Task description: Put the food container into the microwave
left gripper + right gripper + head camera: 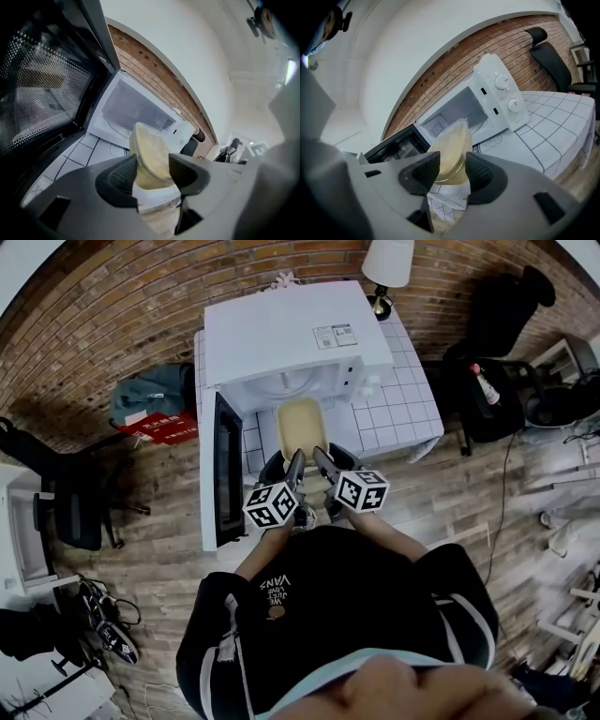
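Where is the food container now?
In the head view the container is at centre, gripped by the left tool and right tool, just before the open microwave.

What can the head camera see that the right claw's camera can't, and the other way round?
Head view only: the person, the left claw, a lamp, a red bag. Right gripper view only: its ribbed pads close up, pressing the container. Both: the right claw, the container, the open microwave, the tiled table.

Left tool (152,172) and right tool (452,171) hide the food container's (302,427) near end; the microwave's (281,334) sticker (335,336) seems illegible
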Demonstrator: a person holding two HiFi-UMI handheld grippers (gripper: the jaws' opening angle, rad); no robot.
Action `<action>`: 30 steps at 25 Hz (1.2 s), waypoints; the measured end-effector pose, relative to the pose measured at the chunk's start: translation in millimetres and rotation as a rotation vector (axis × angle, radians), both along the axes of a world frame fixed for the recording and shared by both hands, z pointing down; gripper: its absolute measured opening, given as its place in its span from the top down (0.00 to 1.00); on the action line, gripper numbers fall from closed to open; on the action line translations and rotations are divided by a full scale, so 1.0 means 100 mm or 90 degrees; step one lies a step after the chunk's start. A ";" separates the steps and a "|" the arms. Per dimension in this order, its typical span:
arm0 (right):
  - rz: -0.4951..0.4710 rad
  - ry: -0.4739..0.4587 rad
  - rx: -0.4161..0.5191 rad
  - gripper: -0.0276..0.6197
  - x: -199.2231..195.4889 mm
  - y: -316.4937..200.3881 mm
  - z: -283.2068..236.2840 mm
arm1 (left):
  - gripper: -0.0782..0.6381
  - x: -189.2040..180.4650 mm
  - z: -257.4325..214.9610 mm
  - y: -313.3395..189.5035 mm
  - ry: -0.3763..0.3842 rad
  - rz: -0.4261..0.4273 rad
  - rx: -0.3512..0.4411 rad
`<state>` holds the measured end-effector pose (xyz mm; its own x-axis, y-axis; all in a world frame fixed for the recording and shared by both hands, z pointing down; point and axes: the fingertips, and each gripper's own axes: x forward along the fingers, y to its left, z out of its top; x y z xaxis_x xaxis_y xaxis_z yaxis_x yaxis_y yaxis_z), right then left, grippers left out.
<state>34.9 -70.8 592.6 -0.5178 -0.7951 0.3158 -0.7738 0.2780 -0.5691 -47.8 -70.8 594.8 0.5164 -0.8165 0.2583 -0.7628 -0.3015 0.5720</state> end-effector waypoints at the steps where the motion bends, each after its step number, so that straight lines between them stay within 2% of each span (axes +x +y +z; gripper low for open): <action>1: 0.001 0.001 0.001 0.71 -0.01 -0.03 0.00 | 0.59 -0.01 0.00 -0.03 0.001 0.002 0.001; 11: -0.002 0.005 -0.010 0.71 -0.06 -0.33 0.07 | 0.59 -0.06 0.06 -0.33 -0.002 0.005 -0.007; 30: -0.082 0.012 -0.036 0.71 -0.02 -1.20 0.14 | 0.59 -0.01 0.14 -1.10 0.005 -0.077 -0.034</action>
